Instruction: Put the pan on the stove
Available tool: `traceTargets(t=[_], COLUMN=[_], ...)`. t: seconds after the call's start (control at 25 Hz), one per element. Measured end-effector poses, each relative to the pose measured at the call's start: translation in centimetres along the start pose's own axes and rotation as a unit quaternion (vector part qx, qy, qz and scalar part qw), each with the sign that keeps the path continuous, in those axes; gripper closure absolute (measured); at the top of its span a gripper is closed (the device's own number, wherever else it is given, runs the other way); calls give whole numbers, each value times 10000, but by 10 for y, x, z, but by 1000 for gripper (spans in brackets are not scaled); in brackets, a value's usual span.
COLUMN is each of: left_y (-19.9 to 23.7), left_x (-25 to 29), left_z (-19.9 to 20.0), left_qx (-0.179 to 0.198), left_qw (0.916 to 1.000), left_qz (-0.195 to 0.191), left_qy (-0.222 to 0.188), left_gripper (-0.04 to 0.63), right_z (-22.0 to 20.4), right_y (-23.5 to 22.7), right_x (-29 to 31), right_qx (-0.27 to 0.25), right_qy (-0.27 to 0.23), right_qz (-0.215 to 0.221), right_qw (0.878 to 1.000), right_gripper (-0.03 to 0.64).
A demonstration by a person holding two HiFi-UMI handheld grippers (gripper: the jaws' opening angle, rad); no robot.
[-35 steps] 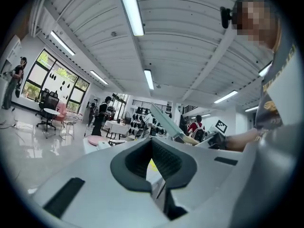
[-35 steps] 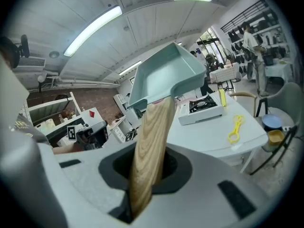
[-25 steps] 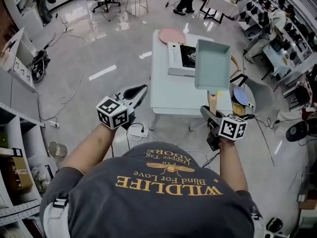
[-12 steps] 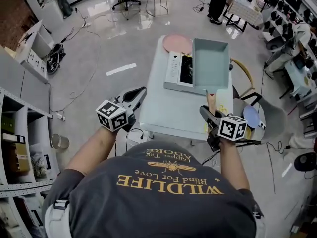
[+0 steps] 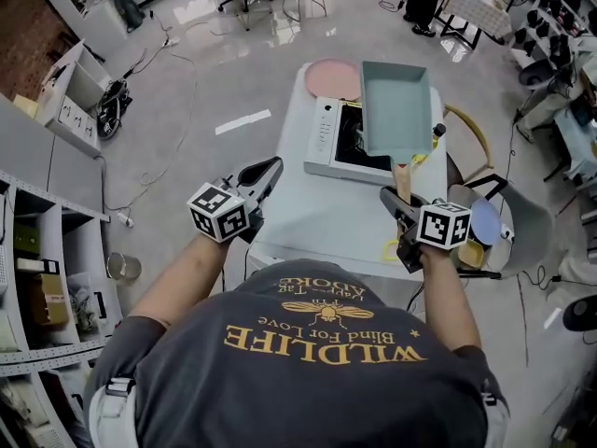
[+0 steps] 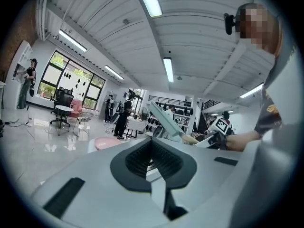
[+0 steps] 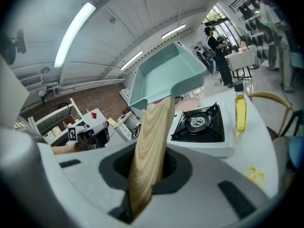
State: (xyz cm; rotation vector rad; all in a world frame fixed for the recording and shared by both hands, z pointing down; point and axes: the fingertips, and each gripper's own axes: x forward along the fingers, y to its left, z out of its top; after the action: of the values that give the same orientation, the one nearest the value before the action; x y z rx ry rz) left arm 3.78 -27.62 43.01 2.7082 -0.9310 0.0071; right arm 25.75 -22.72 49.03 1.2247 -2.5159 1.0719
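A teal rectangular pan (image 5: pixel 396 108) with a wooden handle (image 5: pixel 403 177) is held in the air, tilted up, above the right part of the white tabletop stove (image 5: pixel 328 140). My right gripper (image 5: pixel 395 202) is shut on the handle (image 7: pixel 152 141), and the pan (image 7: pixel 164 77) rises ahead of it with the black burner (image 7: pixel 199 122) below to the right. My left gripper (image 5: pixel 266 171) hovers off the table's left edge, shut with nothing in it (image 6: pixel 153 158). From there the pan (image 6: pixel 166 120) shows edge-on.
The stove stands on a white table (image 5: pixel 317 222). A pink plate (image 5: pixel 333 79) lies at the table's far end. An oil bottle (image 7: pixel 241 109) stands right of the stove, with a yellow item (image 7: pixel 255 175) nearer me. A chair (image 5: pixel 471 138) and people are beyond.
The table and stove have come nearer and more centred in the head view. The pan stays gripped by its handle above the stove's right side. The left gripper keeps its place.
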Motion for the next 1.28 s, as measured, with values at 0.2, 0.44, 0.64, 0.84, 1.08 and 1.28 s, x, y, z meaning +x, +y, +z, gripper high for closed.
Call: traceTargets(t=[0.2, 0.44, 0.64, 0.84, 1.08, 1.28], left_y=[26, 35, 42, 44, 42, 44], left_x=[14, 30, 31, 25, 22, 20], left_z=[-4, -5, -17, -27, -35, -40], left_qx=[43, 96, -18, -49, -85, -150], left_qw=[9991, 9973, 9971, 9968, 9969, 9969], left_qz=[-406, -694, -711, -713, -685, -656], left_qy=[73, 202, 279, 357, 385, 397], left_gripper=[595, 595, 595, 595, 595, 595], right_z=[2, 9, -3, -17, -29, -34], right_y=[-9, -26, -42, -58, -70, -77], right_x=[25, 41, 57, 69, 78, 88], right_qx=[449, 822, 1066, 1395, 1661, 1885], right_qy=[94, 266, 532, 721, 908, 1027], right_qz=[-289, -553, -709, -840, -892, -940], right_qw=[9985, 9947, 9903, 9840, 9779, 9722], right_gripper=[568, 568, 568, 568, 568, 568])
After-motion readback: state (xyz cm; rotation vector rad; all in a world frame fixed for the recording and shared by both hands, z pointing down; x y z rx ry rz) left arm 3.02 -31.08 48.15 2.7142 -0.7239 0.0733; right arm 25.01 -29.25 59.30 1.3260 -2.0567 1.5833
